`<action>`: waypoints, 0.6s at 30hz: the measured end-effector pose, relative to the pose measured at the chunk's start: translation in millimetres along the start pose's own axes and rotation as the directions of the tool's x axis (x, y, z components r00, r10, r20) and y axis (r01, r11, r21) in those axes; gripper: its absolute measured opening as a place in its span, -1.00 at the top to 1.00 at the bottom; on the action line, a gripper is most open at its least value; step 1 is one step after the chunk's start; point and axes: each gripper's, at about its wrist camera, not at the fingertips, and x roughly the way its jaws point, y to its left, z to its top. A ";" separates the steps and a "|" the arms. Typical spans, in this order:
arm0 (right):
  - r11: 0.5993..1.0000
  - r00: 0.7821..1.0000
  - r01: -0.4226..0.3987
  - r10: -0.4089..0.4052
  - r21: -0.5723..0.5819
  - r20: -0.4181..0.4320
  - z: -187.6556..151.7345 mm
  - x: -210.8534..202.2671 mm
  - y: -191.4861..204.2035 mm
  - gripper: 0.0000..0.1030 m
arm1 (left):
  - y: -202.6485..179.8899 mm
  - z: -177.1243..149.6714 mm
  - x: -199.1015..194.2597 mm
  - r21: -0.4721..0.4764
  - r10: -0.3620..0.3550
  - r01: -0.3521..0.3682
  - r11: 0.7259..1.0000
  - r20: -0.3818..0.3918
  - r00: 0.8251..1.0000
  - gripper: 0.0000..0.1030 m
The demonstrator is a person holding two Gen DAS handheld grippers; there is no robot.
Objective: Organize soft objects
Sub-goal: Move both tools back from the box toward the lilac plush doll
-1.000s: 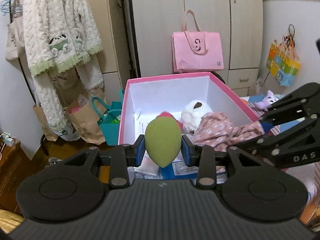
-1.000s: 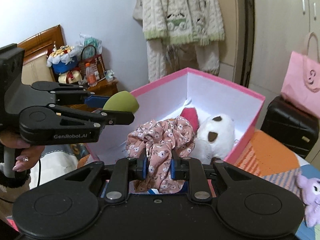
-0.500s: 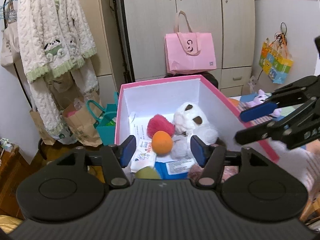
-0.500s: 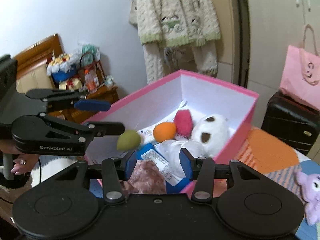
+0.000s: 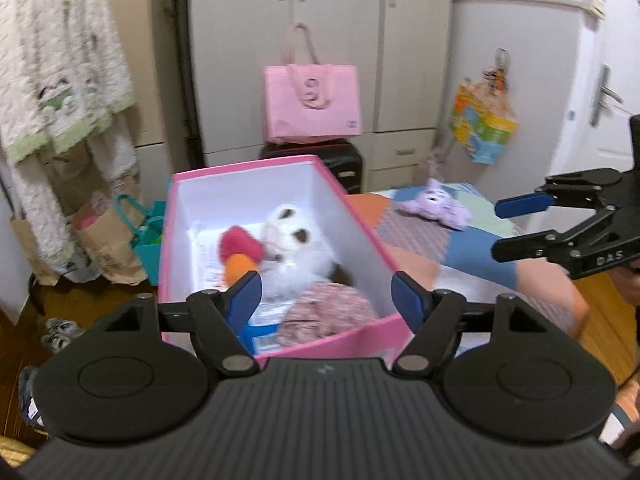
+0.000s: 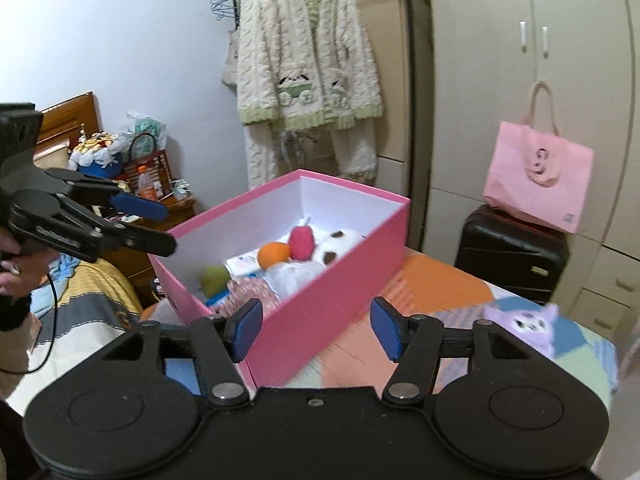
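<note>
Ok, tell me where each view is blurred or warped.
Left wrist view: motion blur smears the robe, yellow bag and the toys in the pink box; the left gripper stays sharp. Right wrist view: mostly crisp, only the purple plush is smeared; fisheye bends the wardrobe edges and darkens the corners.

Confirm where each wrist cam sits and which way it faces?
Left wrist: on the left tool, open, facing the pink box and wardrobe; right tool shows at right.
Right wrist: on the right tool, open, facing the box's corner; left tool and hand at left.
Shared: box, purple plush, pink bag.
</note>
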 end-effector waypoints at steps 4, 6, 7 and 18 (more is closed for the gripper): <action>0.999 0.999 0.035 -0.035 -0.006 -0.003 -13.7 -19.0 -1.7 -0.40 | -27.1 3.8 -2.5 0.046 -0.053 0.054 0.998 -0.019 0.998 -0.43; 0.999 0.999 0.052 -0.052 -0.015 0.000 -20.1 -27.8 -1.8 -0.52 | -41.9 5.4 -1.6 0.071 -0.075 0.077 0.994 -0.029 0.997 -0.45; 0.998 0.998 0.060 -0.060 -0.020 0.003 -23.7 -32.4 -2.7 -0.58 | -48.7 6.0 -0.9 0.083 -0.084 0.087 0.993 -0.033 0.996 -0.47; 0.993 0.993 0.116 -0.116 -0.003 0.033 -54.8 -62.5 -25.7 -0.63 | -110.2 18.7 35.6 0.120 -0.205 0.213 0.970 -0.076 0.976 -0.74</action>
